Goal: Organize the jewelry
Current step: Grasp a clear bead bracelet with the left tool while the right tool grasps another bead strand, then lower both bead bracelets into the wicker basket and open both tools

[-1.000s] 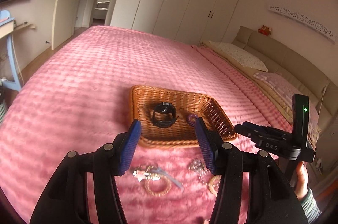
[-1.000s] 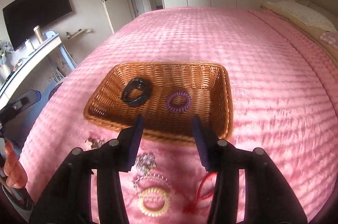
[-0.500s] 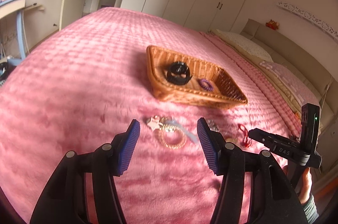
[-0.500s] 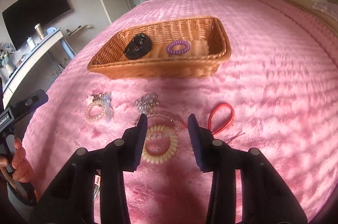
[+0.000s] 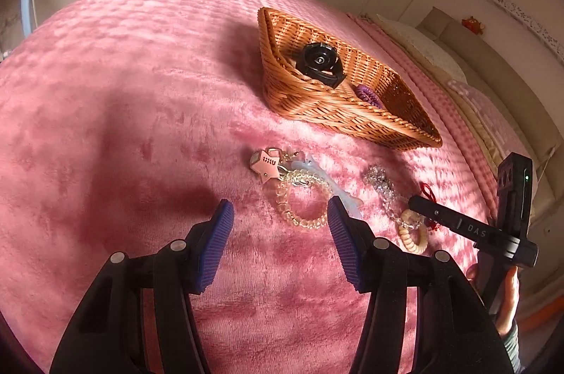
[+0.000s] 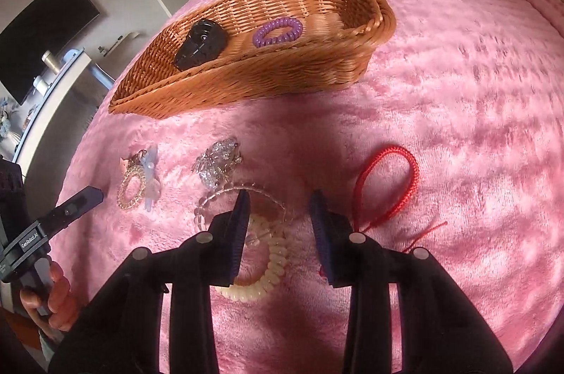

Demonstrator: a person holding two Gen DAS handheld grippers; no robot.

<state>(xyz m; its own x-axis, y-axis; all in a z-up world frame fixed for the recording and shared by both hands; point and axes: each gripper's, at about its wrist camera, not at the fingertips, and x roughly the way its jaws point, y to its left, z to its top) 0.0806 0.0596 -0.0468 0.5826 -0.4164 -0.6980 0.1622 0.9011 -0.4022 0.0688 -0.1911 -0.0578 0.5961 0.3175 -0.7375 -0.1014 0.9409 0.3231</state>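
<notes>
A wicker basket (image 5: 317,113) (image 6: 317,71) lies on the pink bedspread and holds a black watch (image 5: 319,60) (image 6: 201,44) and a purple coil hair tie (image 6: 278,31) (image 5: 366,93). In front of it lie a clear coil bracelet (image 5: 299,197) (image 6: 130,187) with a pink star charm (image 5: 266,164), a silver sparkly piece (image 5: 380,182) (image 6: 218,162), a bead bracelet (image 6: 211,201), a cream coil tie (image 6: 268,264) (image 5: 412,234) and a red cord (image 6: 387,183). My left gripper (image 5: 280,222) is open, just above the clear bracelet. My right gripper (image 6: 280,215) is open over the cream tie.
The pink bedspread (image 5: 123,92) spreads wide on all sides. Pillows and a headboard (image 5: 458,49) lie at the right in the left wrist view. A desk with a TV (image 6: 38,32) stands beyond the bed's left edge in the right wrist view.
Both grippers have drawn back from over the basket and dropped low toward the loose jewelry in front of it. Both stay open and empty.
</notes>
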